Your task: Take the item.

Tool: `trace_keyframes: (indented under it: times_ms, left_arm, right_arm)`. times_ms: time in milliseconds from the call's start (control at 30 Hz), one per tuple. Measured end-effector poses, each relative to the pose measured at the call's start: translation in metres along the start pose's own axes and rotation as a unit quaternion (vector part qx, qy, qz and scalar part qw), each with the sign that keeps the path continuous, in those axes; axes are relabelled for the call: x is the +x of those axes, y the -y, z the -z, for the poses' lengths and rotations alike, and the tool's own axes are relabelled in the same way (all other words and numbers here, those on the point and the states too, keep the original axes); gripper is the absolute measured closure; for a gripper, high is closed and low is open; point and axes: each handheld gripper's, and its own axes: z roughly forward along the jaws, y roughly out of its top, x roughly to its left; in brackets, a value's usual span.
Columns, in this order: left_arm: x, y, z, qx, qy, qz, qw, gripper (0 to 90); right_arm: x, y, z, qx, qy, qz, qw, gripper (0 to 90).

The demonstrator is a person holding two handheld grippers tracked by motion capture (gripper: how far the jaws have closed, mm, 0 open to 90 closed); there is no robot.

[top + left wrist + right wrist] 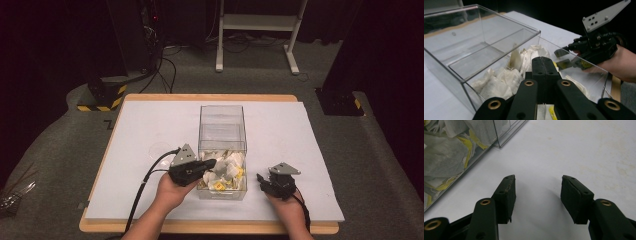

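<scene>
Tea bags (226,170) fill the near half of a clear plastic box (222,120) that stands in the middle of the white tabletop (280,130); they are white paper sachets, crumpled and piled loosely, with yellow tags (218,186) showing among them. The far half of the box lies under a clear lid panel, with a few pale sachets dimly visible beneath it. The left gripper (209,164) reaches over the box's near left edge, with its tips above the heap. In the left gripper view its jaws are pressed together flat against each other, and whether anything is caught between them cannot be told; the sachets (499,80) lie just below and beyond them inside the transparent wall. The right gripper (261,181) sits on the tabletop just to the right of the box, apart from it, held in a hand (290,207) near the tabletop's front edge. In the right gripper view its jaws stand spread with bare white surface (574,150) between them, holding nothing, and the box's corner (496,143) with sachets and yellow tags behind the clear wall shows at upper left. The left gripper view also shows the right gripper (560,58) beyond the box's far wall, with its grey plate on top.
</scene>
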Motion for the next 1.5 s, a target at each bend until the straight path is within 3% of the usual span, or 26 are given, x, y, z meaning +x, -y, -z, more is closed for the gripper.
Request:
trace_keyframes:
  times_ms: [333,767,1167,1500]
  left_arm:
    - [0.0,-0.007,0.021,-0.055,-0.022,0.003,0.9982,90.0]
    - [-0.003,-0.026,0.049,-0.127,-0.054,-0.009,0.9904,90.0]
    - [-0.003,-0.04,0.061,-0.162,-0.059,-0.016,0.985,90.0]
    - [-0.004,-0.048,0.067,-0.173,-0.061,-0.021,0.9828,90.0]
  right_arm:
    - [0.0,0.0,0.0,0.0,0.003,0.0,1.0,46.0]
    - [0.0,0.0,-0.001,0.002,0.003,0.0,1.0,46.1]
    - [0.0,0.0,0.0,0.002,0.002,-0.004,1.0,46.1]
    - [0.0,0.0,0.0,-0.001,0.002,-0.002,1.0,46.1]
